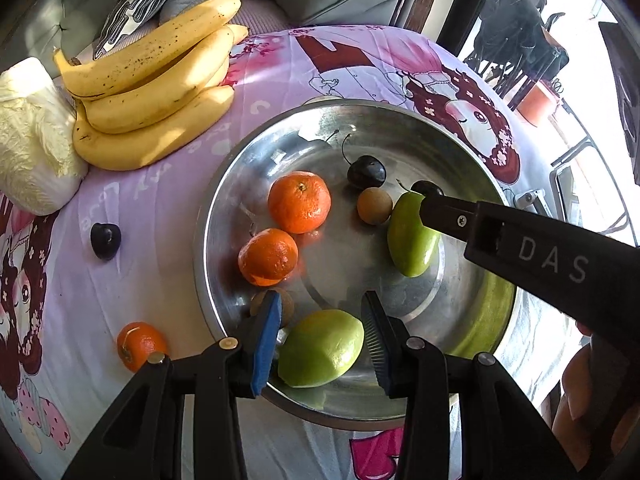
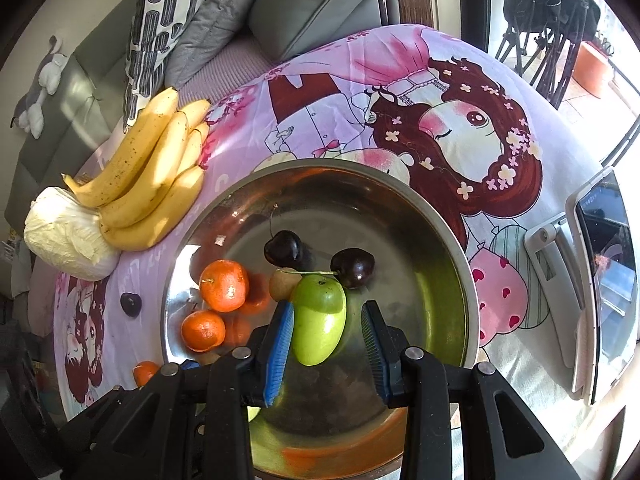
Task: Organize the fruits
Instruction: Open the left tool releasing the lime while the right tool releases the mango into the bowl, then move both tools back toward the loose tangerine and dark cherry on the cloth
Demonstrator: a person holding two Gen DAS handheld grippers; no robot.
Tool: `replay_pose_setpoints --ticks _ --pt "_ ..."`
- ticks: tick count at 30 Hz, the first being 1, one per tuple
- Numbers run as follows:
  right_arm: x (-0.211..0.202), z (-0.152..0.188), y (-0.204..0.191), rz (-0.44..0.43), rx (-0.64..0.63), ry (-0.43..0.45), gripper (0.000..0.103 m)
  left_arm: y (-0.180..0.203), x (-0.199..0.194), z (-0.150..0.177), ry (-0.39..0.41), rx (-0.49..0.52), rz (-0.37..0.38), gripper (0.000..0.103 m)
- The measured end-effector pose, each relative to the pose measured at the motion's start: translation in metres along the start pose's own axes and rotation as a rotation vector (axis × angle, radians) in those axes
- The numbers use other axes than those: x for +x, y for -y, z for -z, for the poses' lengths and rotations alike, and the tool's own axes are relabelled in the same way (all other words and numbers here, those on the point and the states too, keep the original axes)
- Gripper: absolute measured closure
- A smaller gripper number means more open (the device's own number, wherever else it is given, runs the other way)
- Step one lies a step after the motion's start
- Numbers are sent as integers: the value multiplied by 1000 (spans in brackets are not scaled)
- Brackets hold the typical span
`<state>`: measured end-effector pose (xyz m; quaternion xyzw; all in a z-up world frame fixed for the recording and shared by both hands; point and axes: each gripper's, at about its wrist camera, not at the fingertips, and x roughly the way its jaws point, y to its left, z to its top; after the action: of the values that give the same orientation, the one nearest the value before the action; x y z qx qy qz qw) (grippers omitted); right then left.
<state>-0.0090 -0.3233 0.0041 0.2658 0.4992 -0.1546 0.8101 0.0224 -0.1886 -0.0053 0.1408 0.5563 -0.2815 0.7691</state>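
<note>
A steel bowl (image 1: 472, 312) (image 2: 440, 232) holds two tangerines (image 1: 299, 201) (image 2: 224, 285), two green fruits, two dark cherries (image 1: 366, 171) (image 2: 283, 249) and small brown fruits (image 1: 374, 205). My left gripper (image 1: 320, 340) is open over the bowl's near rim, its jaws either side of one green fruit (image 1: 322, 347), not clamped. My right gripper (image 2: 326, 344) is open above the other green fruit (image 2: 320, 318) (image 1: 410, 236); its finger shows in the left wrist view (image 1: 440, 212). Outside the bowl lie a tangerine (image 1: 138, 345) (image 2: 145, 372) and a cherry (image 1: 105, 240) (image 2: 131, 303).
A bunch of bananas (image 1: 152, 92) (image 2: 152, 176) and a pale cabbage (image 1: 32, 140) (image 2: 64, 236) lie at the table's far left on the pink cartoon cloth (image 1: 360, 64). A tablet on a stand (image 2: 596, 288) stands at the right. Sofa cushions (image 2: 304, 4) lie behind.
</note>
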Motion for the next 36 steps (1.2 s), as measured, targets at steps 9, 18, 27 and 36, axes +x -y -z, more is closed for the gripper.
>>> replay_pose_setpoints --ticks 9,18,27,36 --pt "-2 0 -6 -15 -24 5 65 -34 -18 -2 41 -117 -22 60" --pt "2 7 -26 9 -108 -15 64 -106 -24 5 50 -363 -119 59" --pt "9 19 -46 33 -184 -35 50 -127 -19 12 25 -437 -140 52" --pt "11 19 -50 71 -201 -32 34 -127 -12 9 3 -436 -172 33"
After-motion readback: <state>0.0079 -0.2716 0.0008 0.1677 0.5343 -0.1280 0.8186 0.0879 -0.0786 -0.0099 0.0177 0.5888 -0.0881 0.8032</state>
